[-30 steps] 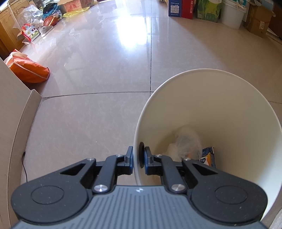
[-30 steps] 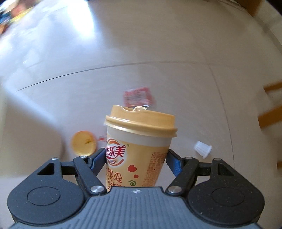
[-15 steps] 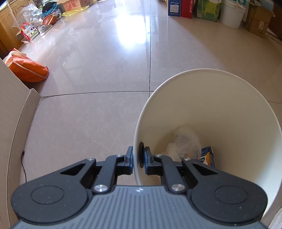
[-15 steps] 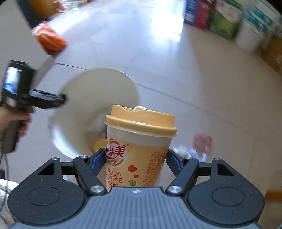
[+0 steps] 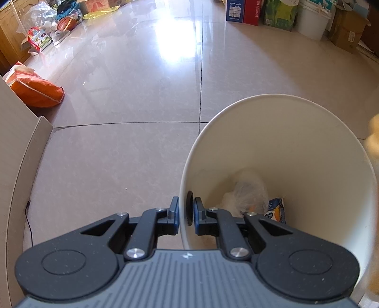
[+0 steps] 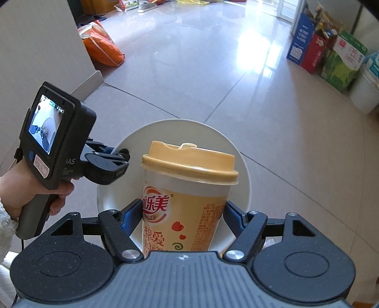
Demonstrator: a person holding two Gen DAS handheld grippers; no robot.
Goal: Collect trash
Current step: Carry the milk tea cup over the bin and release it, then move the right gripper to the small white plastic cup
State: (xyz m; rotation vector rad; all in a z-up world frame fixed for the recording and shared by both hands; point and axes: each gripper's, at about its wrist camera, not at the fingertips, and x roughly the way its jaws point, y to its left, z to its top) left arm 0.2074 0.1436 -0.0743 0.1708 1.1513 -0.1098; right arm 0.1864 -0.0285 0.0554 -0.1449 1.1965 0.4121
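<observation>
Right claw [image 6: 183, 213]: pinching a lidded milk-tea cup [image 6: 187, 196] at its lower body, cup upright, held over the mouth of the bin.
Left claw [image 5: 186, 212]: pressed together on the near rim of the white bin [image 5: 296, 147], one finger outside the wall, one inside; the bin is tipped toward the camera.
Person's hand [image 6: 35, 194]: wrapped around the left claw's handle.
Bin contents: a crumpled clear bag [image 5: 248, 192] and a small carton [image 5: 276, 209] at the bottom.
Floor [image 5: 132, 99]: glossy tile; an orange bag [image 5: 35, 91] lies near its left edge, boxes [image 5: 244, 10] along the far edge.
</observation>
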